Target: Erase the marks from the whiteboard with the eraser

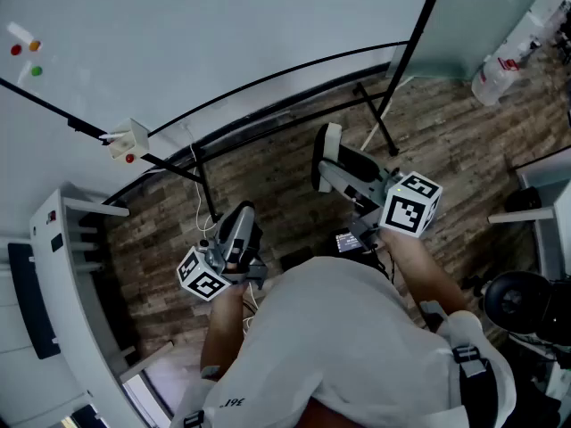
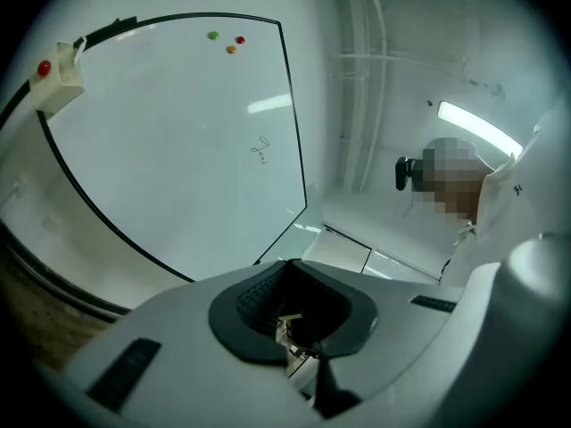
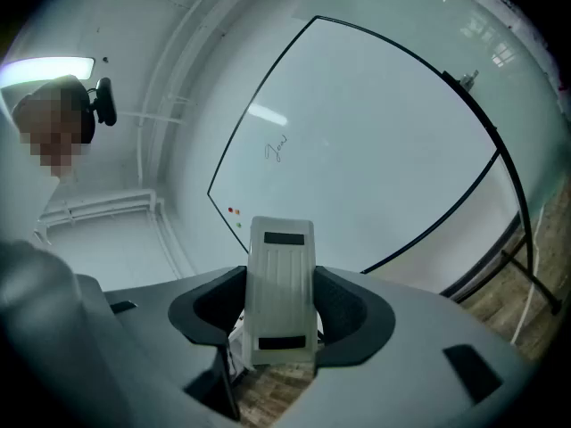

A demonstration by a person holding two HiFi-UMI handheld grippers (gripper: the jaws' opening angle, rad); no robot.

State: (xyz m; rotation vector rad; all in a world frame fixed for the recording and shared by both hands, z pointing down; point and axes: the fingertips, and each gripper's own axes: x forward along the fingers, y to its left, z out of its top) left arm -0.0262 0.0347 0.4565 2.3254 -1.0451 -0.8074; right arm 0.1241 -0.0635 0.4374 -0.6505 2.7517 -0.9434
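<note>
Eraser (image 3: 282,266) stands clamped in the right gripper (image 3: 284,303); the whiteboard (image 3: 384,141)'s mark (image 3: 277,151) is unreadable.

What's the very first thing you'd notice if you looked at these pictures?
The huge whiteboard grabs the eye first: it fills both gripper views and is almost blank. One tiny scribble sits alone near its middle, and three coloured magnets cluster by its top edge. Closer in, the right tongs clamp a white eraser that points up toward the board.
</note>
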